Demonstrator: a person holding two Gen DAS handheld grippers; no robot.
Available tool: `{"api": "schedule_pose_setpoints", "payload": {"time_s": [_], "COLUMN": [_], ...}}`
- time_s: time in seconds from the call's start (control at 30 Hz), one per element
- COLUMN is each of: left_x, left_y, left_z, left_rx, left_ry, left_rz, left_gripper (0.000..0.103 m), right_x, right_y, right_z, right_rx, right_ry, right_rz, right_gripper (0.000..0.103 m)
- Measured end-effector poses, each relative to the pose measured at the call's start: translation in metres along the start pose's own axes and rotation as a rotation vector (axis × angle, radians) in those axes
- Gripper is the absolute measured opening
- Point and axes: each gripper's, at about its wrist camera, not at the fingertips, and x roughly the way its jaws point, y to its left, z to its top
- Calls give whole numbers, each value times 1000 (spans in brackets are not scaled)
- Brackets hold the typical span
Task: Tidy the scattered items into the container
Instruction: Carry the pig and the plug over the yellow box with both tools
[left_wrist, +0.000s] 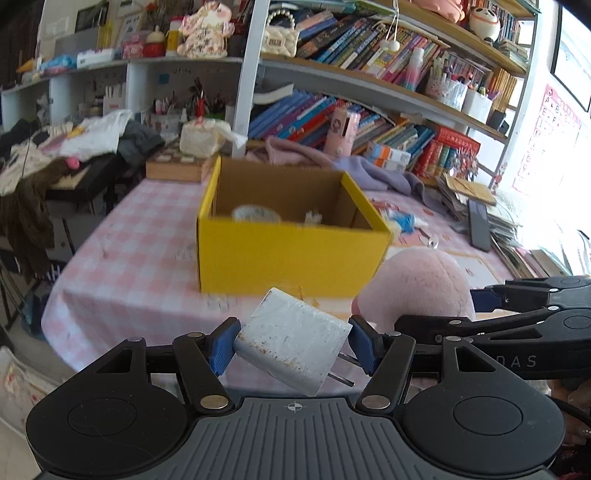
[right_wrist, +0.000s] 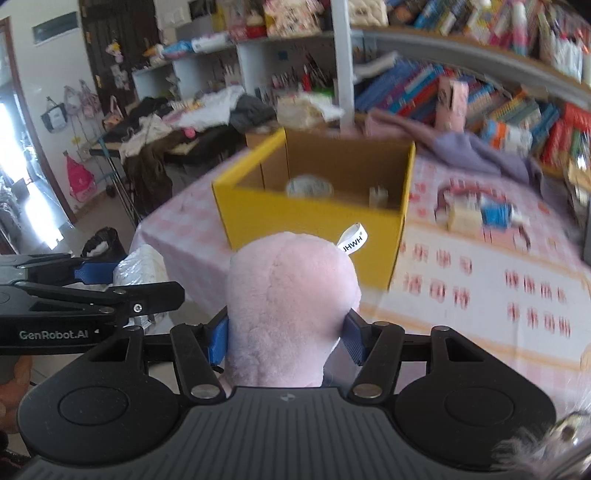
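My left gripper (left_wrist: 293, 345) is shut on a white plug adapter (left_wrist: 291, 343), tilted, its metal prongs pointing right, held in front of the near wall of the yellow cardboard box (left_wrist: 291, 254). My right gripper (right_wrist: 286, 338) is shut on a pink plush toy (right_wrist: 291, 295) with a white label, held in front of the box (right_wrist: 314, 221). The plush also shows in the left wrist view (left_wrist: 417, 288), with the right gripper beside it. A tape roll (left_wrist: 255, 214) and a small white item (left_wrist: 312, 218) lie inside the box.
The box stands on a pink checked tablecloth (left_wrist: 129, 258). Small loose items, one blue (right_wrist: 495, 214), lie on the table right of the box. Purple cloth (left_wrist: 376, 173), stacked books and papers (left_wrist: 476, 206) and bookshelves stand behind. A clothes-covered rack (right_wrist: 155, 140) is left.
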Motion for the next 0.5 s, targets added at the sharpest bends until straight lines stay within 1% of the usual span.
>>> {"api": "schedule_pose_setpoints", "payload": {"time_s": [0.27, 0.4, 0.5], "left_x": [34, 58, 81], "left_y": [-11, -12, -12], "left_z": [55, 78, 92], "left_rx": [56, 66, 79], "left_ry": [-93, -109, -95], "left_rz": [20, 48, 67], "left_gripper": [63, 63, 63], "right_x": [20, 37, 58], "right_y": [-36, -57, -71], "right_z": [58, 85, 103], "right_rx": [-49, -66, -97], "right_ry": [-113, -140, -137], "right_rz": [-3, -3, -10], "right_gripper": [58, 58, 58]}}
